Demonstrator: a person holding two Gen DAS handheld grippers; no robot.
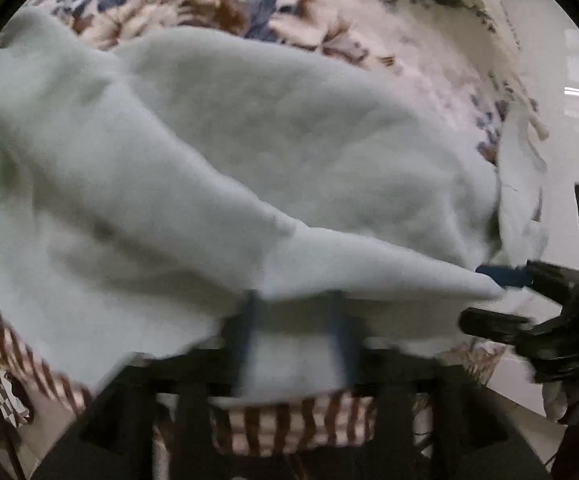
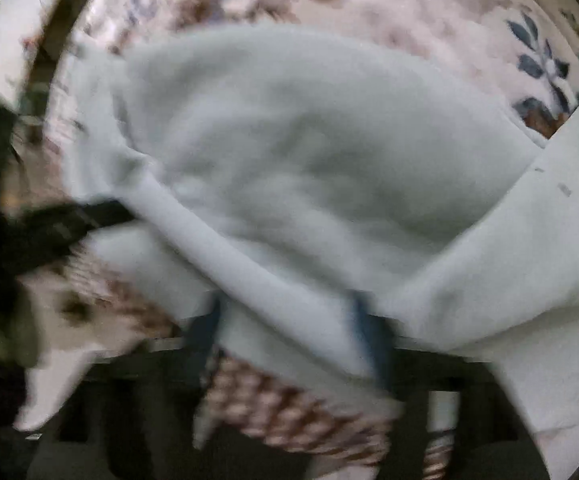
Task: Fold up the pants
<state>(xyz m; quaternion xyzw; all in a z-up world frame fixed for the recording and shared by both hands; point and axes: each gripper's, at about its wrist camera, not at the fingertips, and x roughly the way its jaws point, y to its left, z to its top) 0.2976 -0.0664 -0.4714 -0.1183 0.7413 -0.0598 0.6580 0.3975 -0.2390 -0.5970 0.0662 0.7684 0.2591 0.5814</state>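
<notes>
Two claws, my left claw point(image 1: 295, 332) and right claw point(image 2: 291, 336), stand wide apart with the pale pants point(image 1: 249, 152) draped loose across their fingers, not pinched, over the floral bed cover point(image 1: 369, 20), apparently to lay the fold flat.

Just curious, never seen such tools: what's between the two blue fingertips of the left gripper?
A fold of the pale pants lies between the left gripper's spread fingers, which do not pinch it. The left wrist view shows this, though blurred.

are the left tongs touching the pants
Cannot tell. In the left wrist view the pants drape between the left tongs, but blur hides any contact.
</notes>
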